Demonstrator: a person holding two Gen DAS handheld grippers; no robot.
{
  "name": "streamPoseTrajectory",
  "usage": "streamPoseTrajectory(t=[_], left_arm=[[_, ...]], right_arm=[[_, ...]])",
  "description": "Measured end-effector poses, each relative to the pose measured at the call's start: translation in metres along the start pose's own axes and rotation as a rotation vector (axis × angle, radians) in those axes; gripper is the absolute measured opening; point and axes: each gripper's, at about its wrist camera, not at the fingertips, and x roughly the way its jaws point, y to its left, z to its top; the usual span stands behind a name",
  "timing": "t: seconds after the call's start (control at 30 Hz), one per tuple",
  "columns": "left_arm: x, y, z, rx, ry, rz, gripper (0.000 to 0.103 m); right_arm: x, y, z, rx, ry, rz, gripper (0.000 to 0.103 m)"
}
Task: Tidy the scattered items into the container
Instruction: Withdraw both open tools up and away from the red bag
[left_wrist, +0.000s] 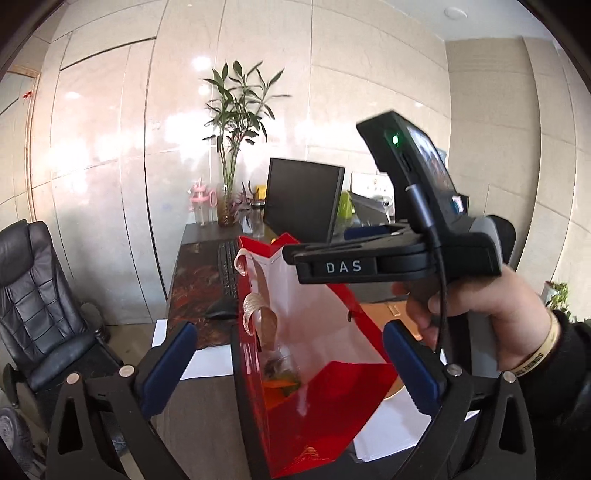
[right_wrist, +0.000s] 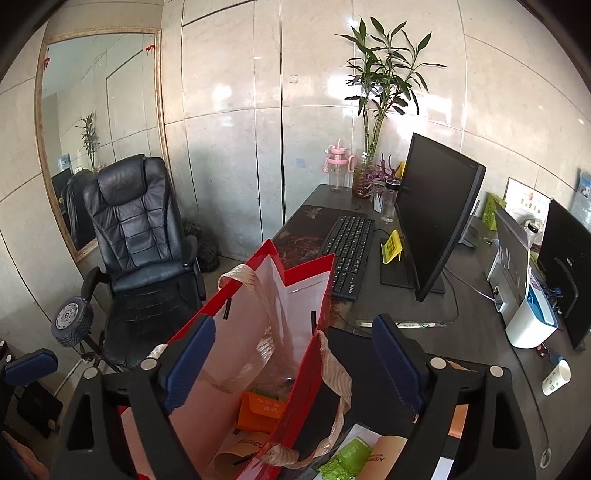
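A red gift bag (left_wrist: 332, 402) with ribbon handles stands open on the desk, between the wide-apart blue pads of my left gripper (left_wrist: 291, 365), which do not press it. Inside lie a clear packet (left_wrist: 280, 365) and an orange box (right_wrist: 264, 406). My right gripper (right_wrist: 295, 365) is open astride the bag's (right_wrist: 299, 387) right wall, one finger over the mouth, one outside. Its black body (left_wrist: 406, 258), held by a hand (left_wrist: 480, 314), hangs over the bag's far right side. Green packets (right_wrist: 347, 461) and a leaflet (right_wrist: 388, 448) lie beside the bag.
Beyond the bag are a keyboard (right_wrist: 349, 251), a mouse (left_wrist: 221, 308), a dark monitor (right_wrist: 436, 214) and a plant in a jar (right_wrist: 373, 110). A black office chair (right_wrist: 136, 229) stands to the left. At the right are a white device (right_wrist: 528, 328) and a paper cup (right_wrist: 556, 376).
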Motion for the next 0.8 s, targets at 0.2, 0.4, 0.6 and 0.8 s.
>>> streamPoseTrajectory(t=[0.2, 0.4, 0.6, 0.8], left_arm=[[-0.001, 0.003, -0.002, -0.002, 0.014, 0.009, 0.103], [-0.012, -0.009, -0.013, 0.022, 0.020, 0.010, 0.103], [-0.047, -0.019, -0.034, 0.029, -0.018, 0.037, 0.103], [-0.069, -0.026, -0.051, 0.024, -0.016, 0.060, 0.103]], right_arm=[[-0.015, 0.006, -0.009, -0.015, -0.021, 0.004, 0.091], [-0.032, 0.007, -0.019, -0.010, -0.028, -0.015, 0.091], [-0.087, 0.004, -0.043, 0.074, -0.094, -0.032, 0.103], [-0.124, 0.011, -0.073, 0.068, -0.145, -0.071, 0.103]])
